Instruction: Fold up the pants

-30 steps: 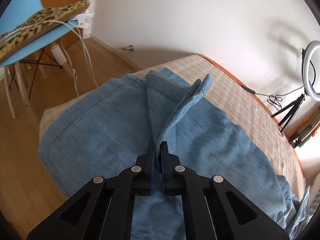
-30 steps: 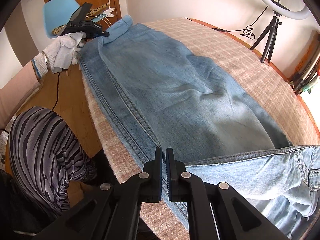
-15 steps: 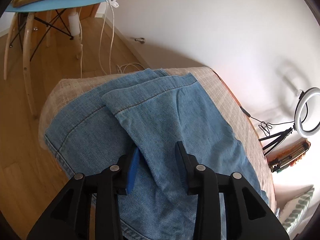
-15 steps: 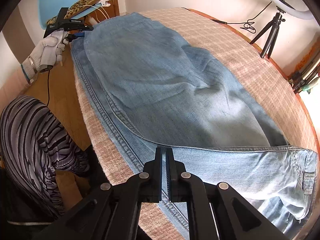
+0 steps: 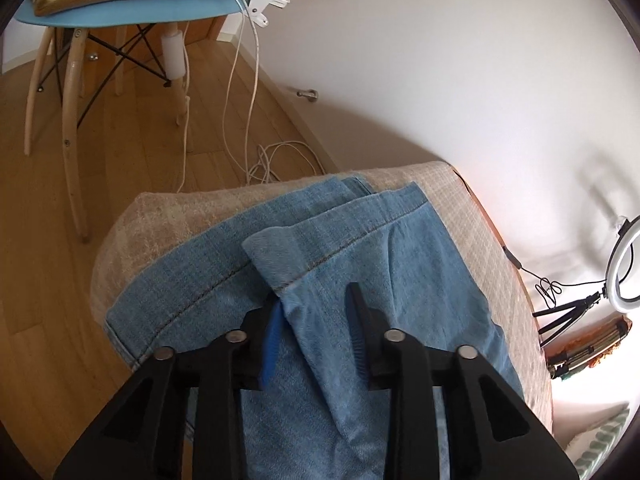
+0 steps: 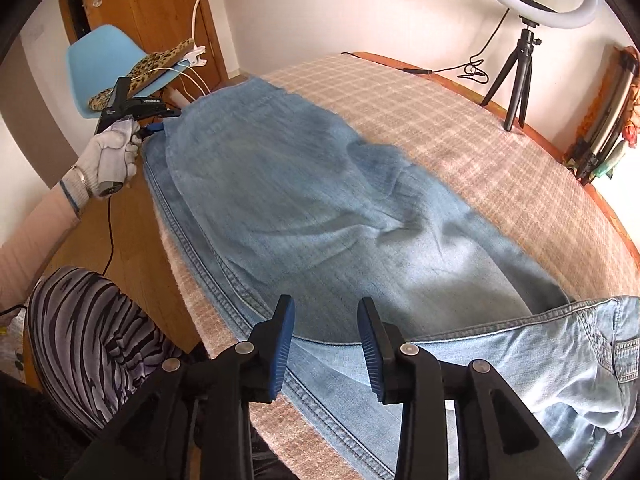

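Light blue jeans (image 6: 320, 200) lie lengthwise on the checked cloth (image 6: 440, 120), one leg folded over the other, the waist at the near right. In the left wrist view the two leg hems (image 5: 360, 216) are stacked near the table's end. My left gripper (image 5: 314, 316) stands over the upper leg's near corner with its jaws apart and closing, and denim lies between them unpinched. From the right wrist view it is small at the far hem (image 6: 158, 127), in a gloved hand (image 6: 112, 156). My right gripper (image 6: 326, 320) is opening above the folded leg's curved edge, holding nothing.
A blue chair (image 5: 120, 4) with a leopard cushion stands past the table's end, with white cables (image 5: 276, 156) on the wooden floor. A ring light on a tripod (image 6: 516, 72) stands at the table's far side. The person's striped leg (image 6: 88, 340) is at the near left edge.
The left gripper let go of the raised leg hem, which now lies flat, and moved to the hem's near corner. The right gripper, shut before, has opened.
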### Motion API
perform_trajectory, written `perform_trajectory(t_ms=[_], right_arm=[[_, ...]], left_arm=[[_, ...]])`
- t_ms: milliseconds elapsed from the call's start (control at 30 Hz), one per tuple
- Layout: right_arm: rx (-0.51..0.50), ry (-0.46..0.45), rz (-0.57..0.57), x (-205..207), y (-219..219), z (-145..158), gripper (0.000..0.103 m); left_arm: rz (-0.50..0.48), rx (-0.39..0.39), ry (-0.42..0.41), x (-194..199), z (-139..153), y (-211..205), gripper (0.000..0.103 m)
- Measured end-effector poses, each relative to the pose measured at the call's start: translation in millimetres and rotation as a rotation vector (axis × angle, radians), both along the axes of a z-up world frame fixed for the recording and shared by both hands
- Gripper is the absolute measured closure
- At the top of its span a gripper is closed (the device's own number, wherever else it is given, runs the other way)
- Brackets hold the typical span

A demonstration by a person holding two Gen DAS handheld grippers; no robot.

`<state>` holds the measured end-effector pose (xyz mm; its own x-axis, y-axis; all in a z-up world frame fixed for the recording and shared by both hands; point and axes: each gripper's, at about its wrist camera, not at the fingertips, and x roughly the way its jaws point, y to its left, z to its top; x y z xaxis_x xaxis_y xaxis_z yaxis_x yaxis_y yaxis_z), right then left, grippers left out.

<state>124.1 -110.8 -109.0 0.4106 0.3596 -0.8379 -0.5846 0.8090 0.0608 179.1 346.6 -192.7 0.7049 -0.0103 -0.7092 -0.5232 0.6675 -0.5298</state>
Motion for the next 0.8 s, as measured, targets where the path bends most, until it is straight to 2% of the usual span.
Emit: perform_trajectory(t_ms=[33,100,133,400,467,533,567,600,700,800], right_arm=[[-0.018,0.005,0.022,-1.7,4.1,-3.4,0.062],[-0.074,0.005,0.055,-5.7,10.3,-12.4,0.055],[-0.1,0.007,0.076,-7.6,11.2,-17.6,0.051],[-0.248,-0.01,0.133,0.5,12.6,-43.3,0.049],[-0.291,-0.023,0.137,5.1,15.1,-46.5,0.058],[-0.296,-0.007,0.138,11.0,15.0,-47.5,0.082],[-0.302,-0.013,0.132,13.4,14.5,-46.2,0.087],[-0.313,-0.027,0.122,15.4,14.3,-43.3,0.098],[-0.295,-0.09,0.077,18.7,11.0,-22.0,0.101],[-0.245,-0.127,0.079,8.7,7.8,0.9,0.101]], left_arm=[[0.001,-0.017,0.003,3.0,-2.3,3.2,0.1],[-0.004,-0.063,-0.019,3.4,-3.7,7.2,0.1],[-0.007,-0.06,-0.021,3.0,-1.9,7.5,0.1],[0.024,-0.039,-0.086,-17.7,15.1,10.4,0.1],[0.014,-0.006,-0.091,-17.6,21.9,7.7,0.1],[-0.001,0.029,-0.092,-14.4,28.6,5.0,0.1],[-0.013,0.052,-0.085,-10.8,32.4,3.2,0.1],[-0.022,0.07,-0.082,-6.3,36.2,1.3,0.1],[-0.039,0.103,-0.098,-1.0,53.2,0.4,0.1],[-0.019,0.135,-0.138,-22.2,67.2,2.7,0.1]])
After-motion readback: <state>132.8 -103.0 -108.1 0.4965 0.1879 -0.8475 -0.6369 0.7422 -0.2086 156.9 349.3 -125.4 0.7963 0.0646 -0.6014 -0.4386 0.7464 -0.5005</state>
